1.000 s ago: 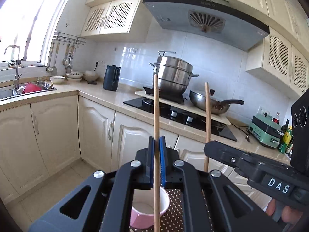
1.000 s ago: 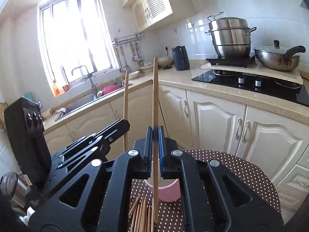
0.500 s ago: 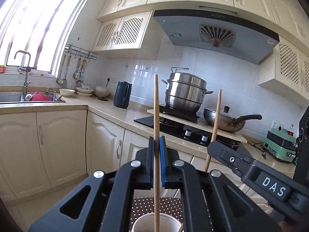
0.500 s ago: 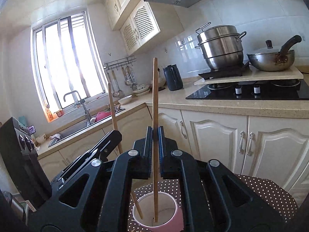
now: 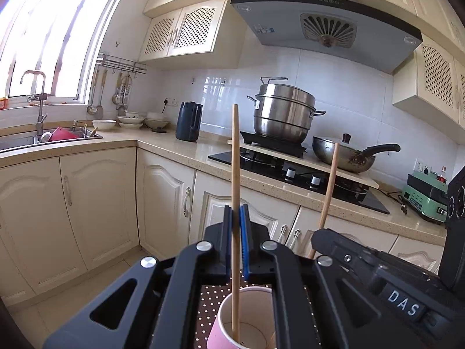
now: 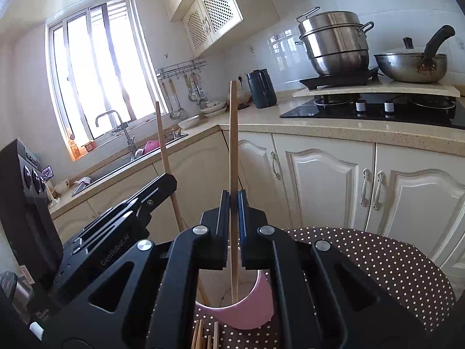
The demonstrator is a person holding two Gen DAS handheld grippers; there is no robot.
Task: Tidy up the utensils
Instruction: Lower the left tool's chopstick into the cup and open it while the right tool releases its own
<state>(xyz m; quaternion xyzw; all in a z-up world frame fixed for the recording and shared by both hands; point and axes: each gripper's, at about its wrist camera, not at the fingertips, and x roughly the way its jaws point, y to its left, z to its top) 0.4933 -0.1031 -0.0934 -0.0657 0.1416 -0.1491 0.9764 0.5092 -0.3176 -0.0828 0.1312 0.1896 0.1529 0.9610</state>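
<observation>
The left tongs (image 5: 236, 242) are clamping one slim wooden chopstick (image 5: 235, 174) upright, its lower tip sitting inside the pink paper cup (image 5: 242, 320). The right tongs (image 6: 231, 226) are gripping a second wooden chopstick (image 6: 233, 145), also reaching into that cup on the brown polka-dot desk (image 6: 377, 261), where spare wooden chopsticks (image 6: 203, 334) are lying near its front edge.

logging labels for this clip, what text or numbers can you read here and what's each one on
"DAS": white letters on the right gripper body, left wrist view.
"GenRobot.AI": faint print on the left gripper arm, right wrist view.
Range hood sticker: too small to read.
Steamer pot sticker: too small to read.
</observation>
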